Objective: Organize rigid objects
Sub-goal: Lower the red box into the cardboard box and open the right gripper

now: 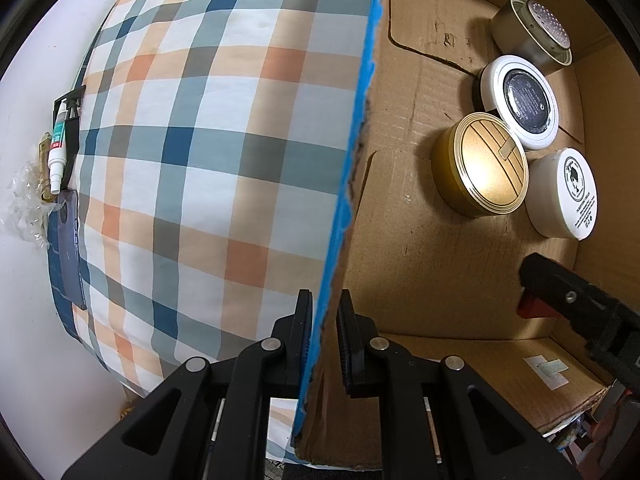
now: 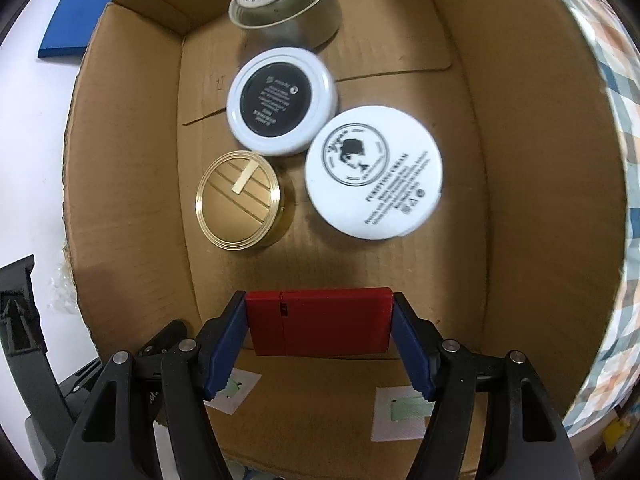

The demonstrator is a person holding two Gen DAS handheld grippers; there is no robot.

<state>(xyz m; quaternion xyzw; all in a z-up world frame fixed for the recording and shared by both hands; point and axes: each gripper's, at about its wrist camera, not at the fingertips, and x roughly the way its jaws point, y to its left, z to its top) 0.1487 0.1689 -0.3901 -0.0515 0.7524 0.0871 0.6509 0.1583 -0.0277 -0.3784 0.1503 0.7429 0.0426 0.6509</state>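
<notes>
My right gripper (image 2: 320, 306) is shut on a flat red box (image 2: 320, 324), held low inside an open cardboard box (image 2: 132, 160) near its front wall. The red box (image 1: 528, 306) and right gripper (image 1: 560, 292) also show in the left wrist view. Beyond it on the box floor lie a gold tin (image 2: 239, 199), a white cream jar (image 2: 374, 172), a white jar with a black label (image 2: 282, 100) and a metal strainer cup (image 2: 284, 4). My left gripper (image 1: 325, 300) is shut on the cardboard box's blue-taped wall (image 1: 352, 184), pointing down.
A plaid cushion (image 1: 208, 140) presses against the box's outer wall. Past it on the white surface lie a white tube (image 1: 58, 140), a dark flat case (image 1: 68, 248) and crumpled clear plastic (image 1: 24, 200). A blue pad (image 2: 80, 20) lies beyond the box.
</notes>
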